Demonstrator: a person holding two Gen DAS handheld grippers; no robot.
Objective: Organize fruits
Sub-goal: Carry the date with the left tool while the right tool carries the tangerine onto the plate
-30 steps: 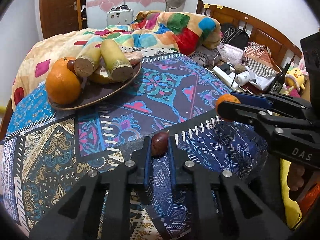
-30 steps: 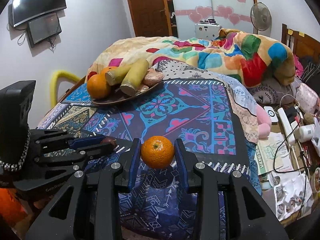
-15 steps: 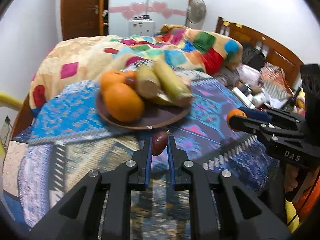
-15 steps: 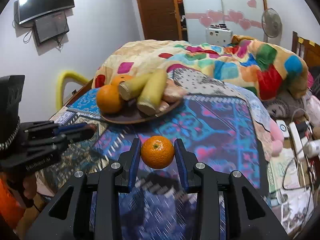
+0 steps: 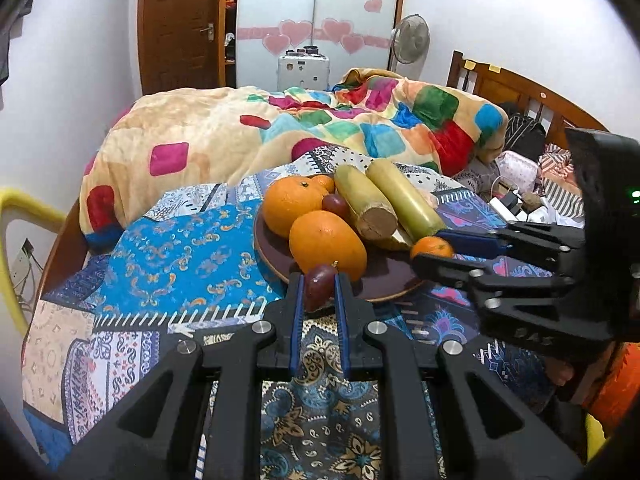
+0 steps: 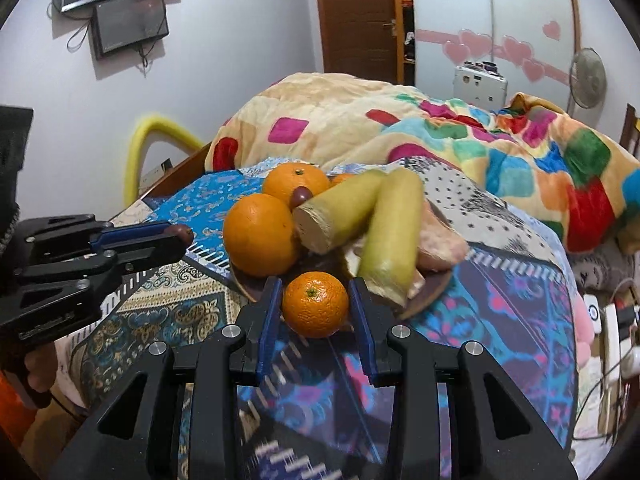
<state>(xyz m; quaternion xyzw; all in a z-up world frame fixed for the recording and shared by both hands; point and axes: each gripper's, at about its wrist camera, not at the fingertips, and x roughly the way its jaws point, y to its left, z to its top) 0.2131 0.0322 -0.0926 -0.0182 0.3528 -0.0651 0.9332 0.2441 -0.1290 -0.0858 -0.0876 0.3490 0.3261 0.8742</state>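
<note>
My left gripper [image 5: 317, 292] is clamped narrow on a dark red grape [image 5: 319, 291], at the near rim of the brown plate [image 5: 394, 280]. That plate already carries two big oranges [image 5: 327, 245], one small orange behind them, another grape and two sugarcane pieces [image 5: 404, 199]. My right gripper [image 6: 316, 309] pinches a tangerine [image 6: 316, 304], also at the rim. I judge only these two fruits remain to be set down.

A colourful blanket [image 5: 248, 136] lies heaped before a standing fan [image 5: 410, 39] and wooden door [image 5: 176, 26].
</note>
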